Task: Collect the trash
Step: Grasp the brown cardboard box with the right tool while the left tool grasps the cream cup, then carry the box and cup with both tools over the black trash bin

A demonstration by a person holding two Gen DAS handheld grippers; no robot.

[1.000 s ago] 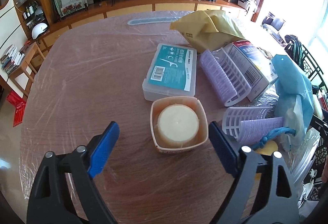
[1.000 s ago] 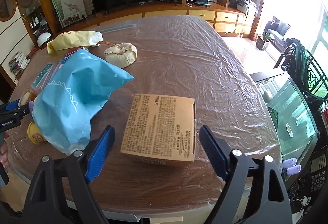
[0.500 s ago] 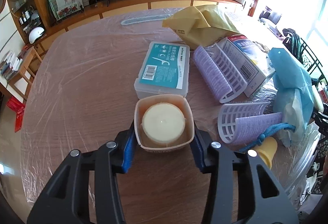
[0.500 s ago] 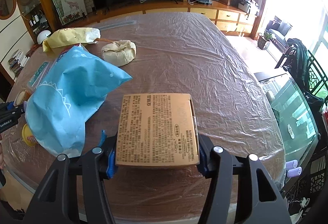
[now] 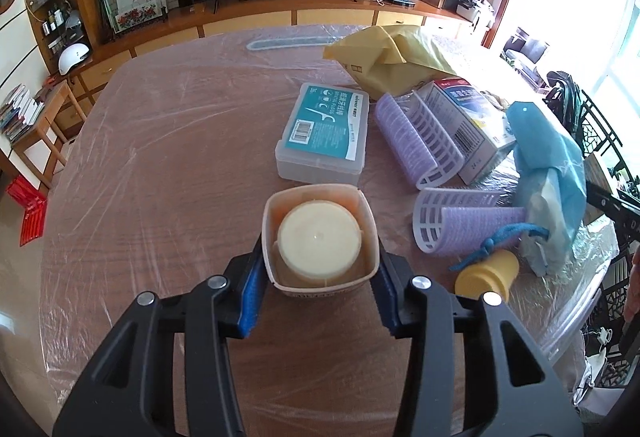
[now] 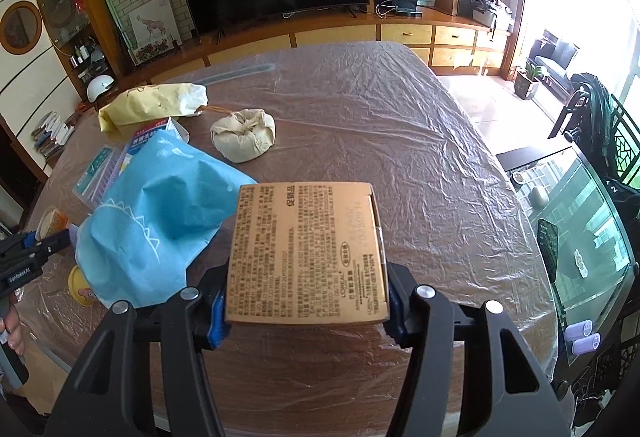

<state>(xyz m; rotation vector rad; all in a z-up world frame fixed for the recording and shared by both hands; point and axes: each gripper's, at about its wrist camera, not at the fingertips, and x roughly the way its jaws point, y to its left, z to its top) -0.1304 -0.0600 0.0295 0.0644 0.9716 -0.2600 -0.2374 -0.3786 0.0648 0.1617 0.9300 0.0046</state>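
Note:
My left gripper [image 5: 318,291] is shut on a square beige tub [image 5: 320,239] with a round cream lid inside; its blue pads press both sides, low over the plastic-covered table [image 5: 160,157]. In the right wrist view my right gripper [image 6: 306,303] is shut on a tan cardboard box [image 6: 306,251] printed with small text, held near the table's front edge. The left gripper [image 6: 38,245] and the tub [image 6: 52,221] also show at the far left there.
By the tub lie a clear floss box [image 5: 324,131], purple hair rollers [image 5: 420,143], a white carton [image 5: 468,117], a yellow bag [image 5: 392,57], a blue bag [image 6: 156,217], a yellow bottle [image 5: 486,273]. A cloth bundle [image 6: 244,135] sits mid-table; a glass table [image 6: 580,249] stands right.
Both grippers moved in and closed from wide open: the left one onto the beige tub, the right one onto the cardboard box, which now looks slightly raised and nearer.

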